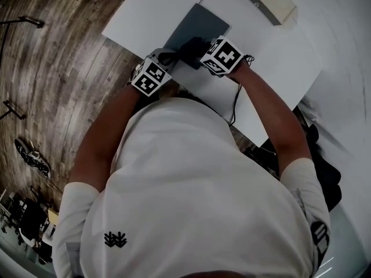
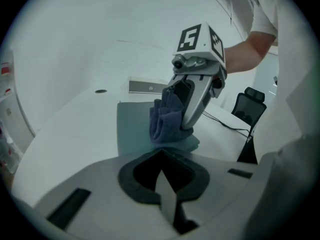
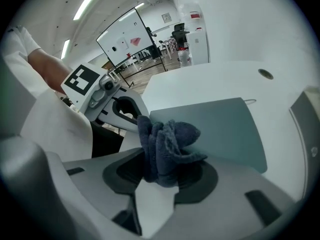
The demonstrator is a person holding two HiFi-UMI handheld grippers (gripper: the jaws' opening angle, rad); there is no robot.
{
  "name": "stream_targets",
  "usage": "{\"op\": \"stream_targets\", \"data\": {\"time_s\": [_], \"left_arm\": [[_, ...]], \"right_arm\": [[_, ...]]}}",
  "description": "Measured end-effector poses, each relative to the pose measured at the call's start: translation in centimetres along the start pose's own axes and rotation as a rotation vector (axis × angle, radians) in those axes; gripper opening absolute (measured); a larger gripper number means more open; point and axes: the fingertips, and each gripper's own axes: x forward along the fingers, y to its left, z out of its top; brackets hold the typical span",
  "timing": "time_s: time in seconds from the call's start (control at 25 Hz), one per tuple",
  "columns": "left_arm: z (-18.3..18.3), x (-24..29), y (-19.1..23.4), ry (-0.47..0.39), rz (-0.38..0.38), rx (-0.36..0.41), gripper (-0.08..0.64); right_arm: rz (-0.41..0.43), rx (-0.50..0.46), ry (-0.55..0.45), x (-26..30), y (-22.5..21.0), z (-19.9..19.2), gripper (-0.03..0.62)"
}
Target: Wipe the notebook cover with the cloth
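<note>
While cloth (image 3: 167, 149) meets notebook (image 3: 220, 129), white table (image 1: 272, 57), plank floor (image 1: 58, 68)

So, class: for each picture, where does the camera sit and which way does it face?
Head view: on the person's head, facing down at the table; shirt and arms show.
Left gripper view: on the left hand-held gripper, facing across the notebook to the right hand-held gripper; an arm shows.
Right gripper view: on the right one, facing its cloth and the left one; a sleeve shows.
All share the notebook.
</note>
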Motion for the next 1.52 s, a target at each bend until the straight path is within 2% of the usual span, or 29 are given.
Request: {"op": "stream_targets", "data": {"time_s": [0.88,1.12,1.28,1.52], "left_arm": [[0.0,0.0,0.0,0.000,0.000,0.009,0.006],[0.0,0.0,0.0,0.001,0.001,0.013,0.006],[0.1,0.1,0.0,0.000,0.003,0.016,0.006],[0.1,0.1,0.0,-0.004,0.003,0.023,0.006]], "right_arm": [[-0.152,0.103,0.009,-5.0,-12.6,-0.3,0.160],[-0.234,0.101,0.023,-6.1,-15.1,-0.5,0.160],[-0.261,0.128,0.008,-6.7,-15.8,-0.4,0.160],[-0.205,0.132,-0.034,-6.7,-13.1,0.8,0.160]]}}
